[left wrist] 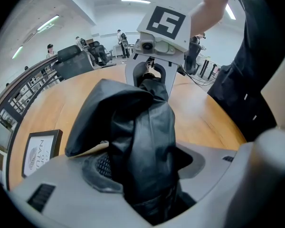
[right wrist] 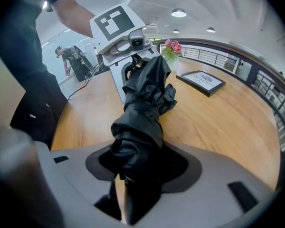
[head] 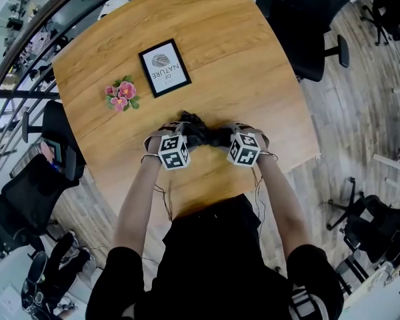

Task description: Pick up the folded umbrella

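Observation:
The folded black umbrella (head: 201, 133) lies across the near part of the round wooden table (head: 253, 79), between my two hands. My left gripper (head: 180, 129) holds its left end and my right gripper (head: 230, 133) holds its right end. In the left gripper view the crumpled black fabric (left wrist: 142, 137) fills the gap between the jaws, and the right gripper (left wrist: 149, 75) faces me from the far end. In the right gripper view the umbrella (right wrist: 142, 113) runs up from between the jaws to the left gripper (right wrist: 133, 68). Both pairs of pads press on the fabric.
A black-framed sign (head: 165, 67) and a small bunch of pink flowers (head: 122, 95) lie on the table's far half. Black office chairs stand at the upper right (head: 307, 25) and at the left (head: 60, 139) of the table. A railing (right wrist: 256, 75) runs behind the table.

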A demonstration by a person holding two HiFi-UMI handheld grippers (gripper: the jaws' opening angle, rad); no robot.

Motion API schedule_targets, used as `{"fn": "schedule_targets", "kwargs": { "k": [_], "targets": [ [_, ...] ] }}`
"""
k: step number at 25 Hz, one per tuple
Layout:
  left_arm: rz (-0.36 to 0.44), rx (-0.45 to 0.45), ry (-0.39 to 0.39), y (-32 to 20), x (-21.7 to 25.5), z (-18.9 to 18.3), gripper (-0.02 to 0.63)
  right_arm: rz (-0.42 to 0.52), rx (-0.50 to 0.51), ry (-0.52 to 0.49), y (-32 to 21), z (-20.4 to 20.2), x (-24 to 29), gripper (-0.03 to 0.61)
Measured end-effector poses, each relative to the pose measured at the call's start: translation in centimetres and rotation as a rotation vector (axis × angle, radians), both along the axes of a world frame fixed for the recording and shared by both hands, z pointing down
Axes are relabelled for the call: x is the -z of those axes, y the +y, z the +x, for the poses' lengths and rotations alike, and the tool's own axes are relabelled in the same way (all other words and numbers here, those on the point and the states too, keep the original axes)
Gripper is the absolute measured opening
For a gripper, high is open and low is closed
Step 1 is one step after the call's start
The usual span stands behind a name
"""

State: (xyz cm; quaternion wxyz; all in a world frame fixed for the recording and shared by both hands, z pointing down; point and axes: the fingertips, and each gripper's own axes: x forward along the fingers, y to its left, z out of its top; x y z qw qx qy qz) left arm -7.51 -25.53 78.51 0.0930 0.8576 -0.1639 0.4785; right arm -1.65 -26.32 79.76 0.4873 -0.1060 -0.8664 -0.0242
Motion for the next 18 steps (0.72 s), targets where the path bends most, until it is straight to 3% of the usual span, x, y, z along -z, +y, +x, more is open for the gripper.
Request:
{"fn": "schedule_targets", "kwargs": {
  "k": [8,18],
  "targets": [
    [0.012,0.004,-0.006,1.3,2.2,-0.2,0.304,0.031,0.009,-0.014,1.1,-0.2,2.3,0.23],
    [0.122,-0.008,-0.027,1.8,7.8,-0.1,0.305,0.134,0.004,-0.039,1.6,-0.1,7.7,0.23]
  ]
}}
